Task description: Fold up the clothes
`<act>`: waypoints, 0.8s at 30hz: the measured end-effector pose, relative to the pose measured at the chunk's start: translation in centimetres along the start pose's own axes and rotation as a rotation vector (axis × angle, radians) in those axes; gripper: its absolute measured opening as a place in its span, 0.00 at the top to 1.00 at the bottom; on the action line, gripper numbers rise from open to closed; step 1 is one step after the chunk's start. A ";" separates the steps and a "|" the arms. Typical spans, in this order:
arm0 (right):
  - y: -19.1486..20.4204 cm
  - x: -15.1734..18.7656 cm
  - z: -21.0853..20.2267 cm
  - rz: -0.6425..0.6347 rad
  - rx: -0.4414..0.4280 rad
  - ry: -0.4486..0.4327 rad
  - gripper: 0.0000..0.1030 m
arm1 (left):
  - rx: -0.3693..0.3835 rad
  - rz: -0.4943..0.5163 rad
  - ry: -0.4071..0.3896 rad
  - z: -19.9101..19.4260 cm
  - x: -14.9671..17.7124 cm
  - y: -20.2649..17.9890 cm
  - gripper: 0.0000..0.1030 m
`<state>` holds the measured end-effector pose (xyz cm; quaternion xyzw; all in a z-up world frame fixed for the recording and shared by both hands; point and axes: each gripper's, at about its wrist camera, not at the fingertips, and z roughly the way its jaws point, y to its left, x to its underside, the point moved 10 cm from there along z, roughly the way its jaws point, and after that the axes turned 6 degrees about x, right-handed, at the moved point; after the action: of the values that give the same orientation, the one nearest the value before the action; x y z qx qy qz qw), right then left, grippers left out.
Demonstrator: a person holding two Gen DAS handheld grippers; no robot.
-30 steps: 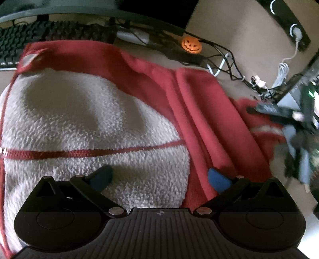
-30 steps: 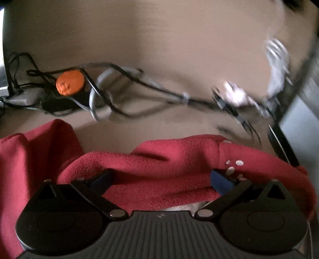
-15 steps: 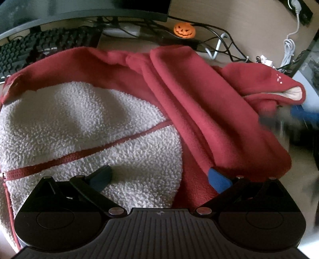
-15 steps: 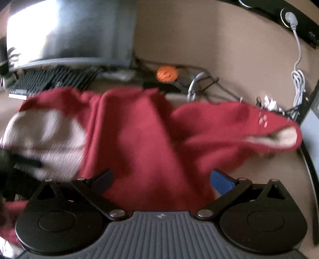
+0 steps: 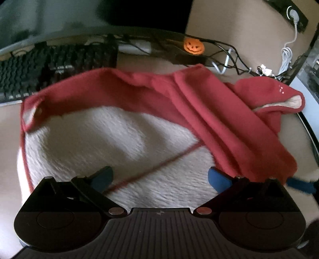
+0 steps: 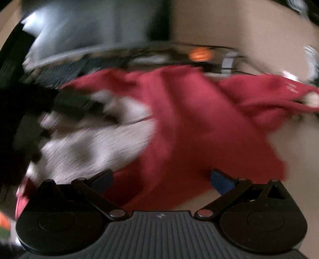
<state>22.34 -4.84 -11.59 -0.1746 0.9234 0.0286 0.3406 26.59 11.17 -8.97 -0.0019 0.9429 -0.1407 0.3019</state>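
Note:
A red fleece garment with a white fuzzy lining lies spread on the beige desk; its lining faces up at the left and a red sleeve lies folded at the right. My left gripper is open and empty just above the lining. My right gripper is open and empty above the red part of the garment; that view is blurred by motion. A blue fingertip of the right gripper shows at the right edge of the left wrist view.
A black keyboard lies behind the garment at the left under a monitor. An orange pumpkin toy and tangled cables lie at the back. A white charger cable hangs at the right.
The right gripper let go of the sleeve, pulled back and swung left over the garment. The left gripper drew back and higher, staying open. The sleeve now lies folded at the right.

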 end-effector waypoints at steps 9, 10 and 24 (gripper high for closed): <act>-5.5 2.9 0.2 -0.163 0.272 0.064 0.00 | 0.120 0.007 0.001 -0.1 -1.0 3.3 0.00; -7.5 3.3 0.0 -0.170 0.324 0.072 0.00 | 0.131 0.010 0.025 0.0 -0.3 2.5 0.00; -19.4 3.9 -4.2 0.372 0.335 -0.010 0.00 | 0.264 0.259 0.116 0.6 2.8 -11.4 0.00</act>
<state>23.56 -24.91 -9.59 0.0572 0.9298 -0.0617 0.3584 23.71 -0.18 -7.99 0.1670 0.9245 -0.2229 0.2602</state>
